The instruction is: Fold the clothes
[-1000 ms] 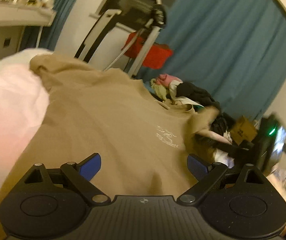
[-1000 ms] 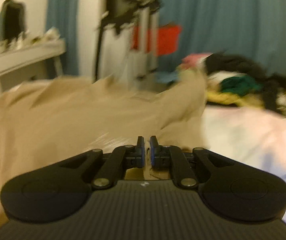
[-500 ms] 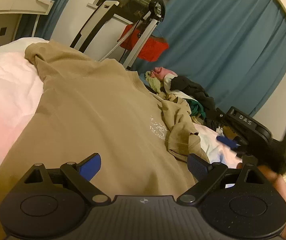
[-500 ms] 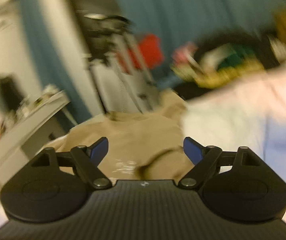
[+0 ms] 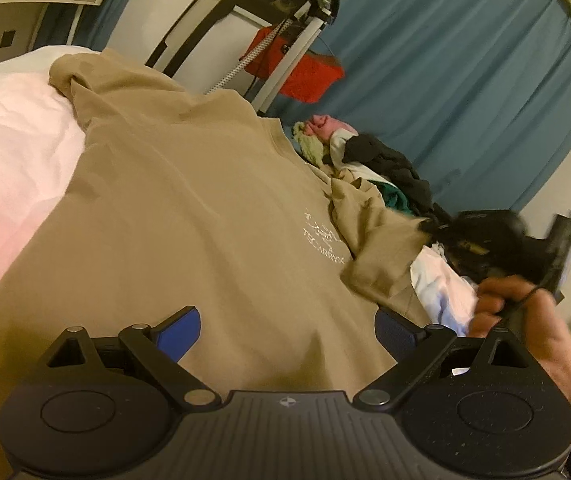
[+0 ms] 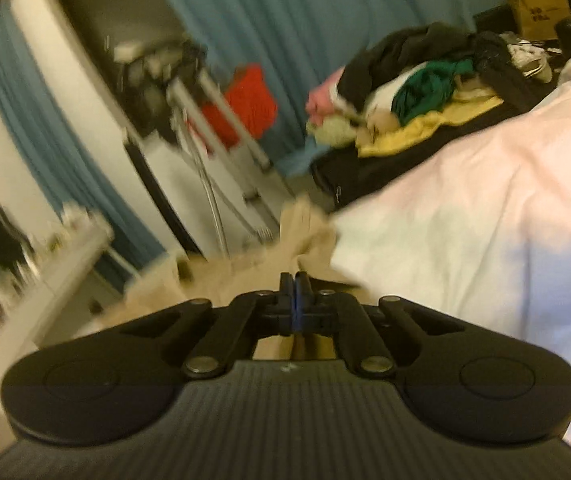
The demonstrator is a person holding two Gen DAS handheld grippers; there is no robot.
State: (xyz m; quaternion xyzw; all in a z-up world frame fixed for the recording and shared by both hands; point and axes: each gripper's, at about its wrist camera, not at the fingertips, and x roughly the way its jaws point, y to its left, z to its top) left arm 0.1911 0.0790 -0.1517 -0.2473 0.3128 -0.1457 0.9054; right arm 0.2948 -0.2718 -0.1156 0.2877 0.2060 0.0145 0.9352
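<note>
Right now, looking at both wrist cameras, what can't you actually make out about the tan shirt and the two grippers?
- Left wrist view: the tan shirt's near hem is hidden behind the open left gripper; its chest print is too small to read fully.
- Left wrist view: the right gripper is motion-blurred, fingers indistinct.
- Right wrist view: blur hides the sleeve fabric; the right gripper looks shut on it.

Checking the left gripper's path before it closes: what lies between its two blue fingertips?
In the left wrist view, only flat fabric of the tan T-shirt lies between the open left gripper's fingertips; nothing else lies there.
</note>
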